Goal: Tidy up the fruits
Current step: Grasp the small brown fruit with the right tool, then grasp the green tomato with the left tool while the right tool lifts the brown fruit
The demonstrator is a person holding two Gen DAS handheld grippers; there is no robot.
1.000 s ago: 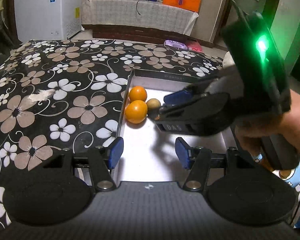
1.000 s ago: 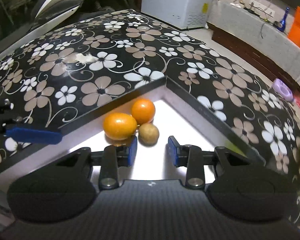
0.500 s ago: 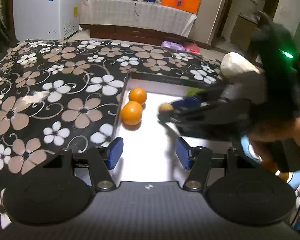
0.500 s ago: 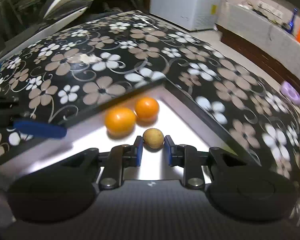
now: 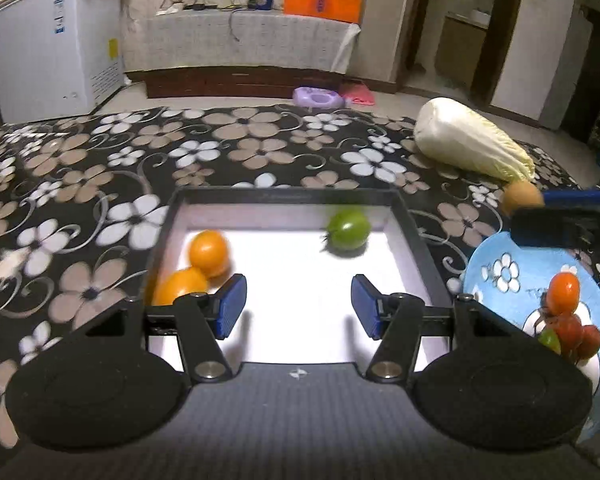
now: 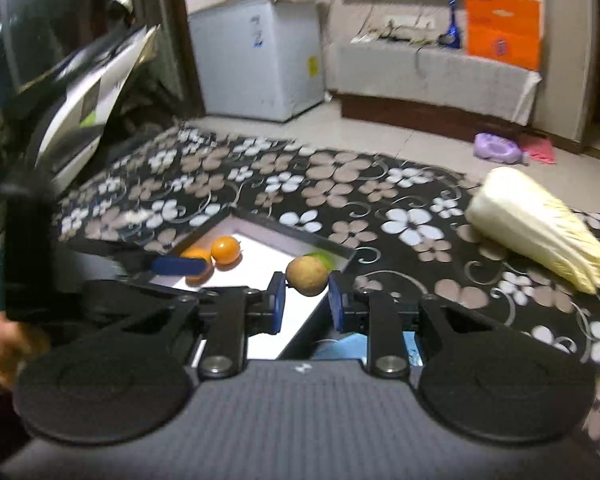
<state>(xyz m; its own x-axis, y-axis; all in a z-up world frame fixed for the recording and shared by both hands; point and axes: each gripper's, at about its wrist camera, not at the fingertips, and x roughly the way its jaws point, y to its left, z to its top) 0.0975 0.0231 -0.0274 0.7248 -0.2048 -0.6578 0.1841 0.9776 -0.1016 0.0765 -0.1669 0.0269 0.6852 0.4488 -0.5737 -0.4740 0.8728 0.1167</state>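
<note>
right gripper (image 6: 306, 300) clenched on brown fruit (image 6: 307, 275) | left gripper (image 5: 299, 306) released over tray (image 5: 416, 236)

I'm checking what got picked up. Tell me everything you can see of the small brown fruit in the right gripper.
The small brown fruit is round, tan-brown with a dull, slightly speckled skin, smaller than the oranges. It sits pinched between the blue pads of the right gripper, which touch it on both sides; nothing else touches it. It hangs in the air near the tray's right rim. The left wrist view shows it above the blue plate's rim.
</note>
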